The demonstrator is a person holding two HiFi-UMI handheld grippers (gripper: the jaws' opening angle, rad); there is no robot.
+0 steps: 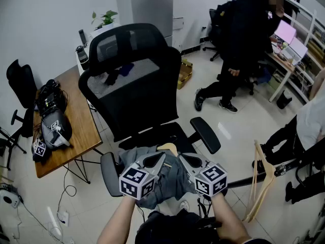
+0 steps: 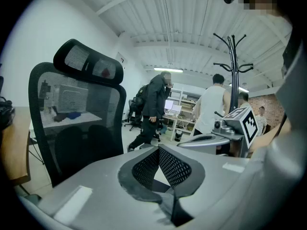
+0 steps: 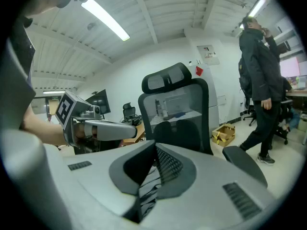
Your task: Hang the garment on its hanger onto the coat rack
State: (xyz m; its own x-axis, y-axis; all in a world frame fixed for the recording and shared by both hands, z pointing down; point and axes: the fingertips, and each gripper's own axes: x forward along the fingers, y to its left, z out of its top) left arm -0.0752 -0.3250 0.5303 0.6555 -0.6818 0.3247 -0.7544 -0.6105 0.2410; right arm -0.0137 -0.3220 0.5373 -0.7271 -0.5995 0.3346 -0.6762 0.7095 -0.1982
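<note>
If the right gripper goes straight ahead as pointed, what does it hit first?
Probably the office chair's mesh backrest, straight ahead of the right gripper; the gap is hard to judge.

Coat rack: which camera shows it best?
The left gripper view: the coat rack shows its black pole and curved hooks against the ceiling. The right gripper view misses it; the head view shows no hooks.

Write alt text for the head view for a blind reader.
The left claw and right claw, both closed, hover side by side over a grey garment with a wooden hanger on a black office chair. A wooden desk stands at left; a person stands far right.
</note>
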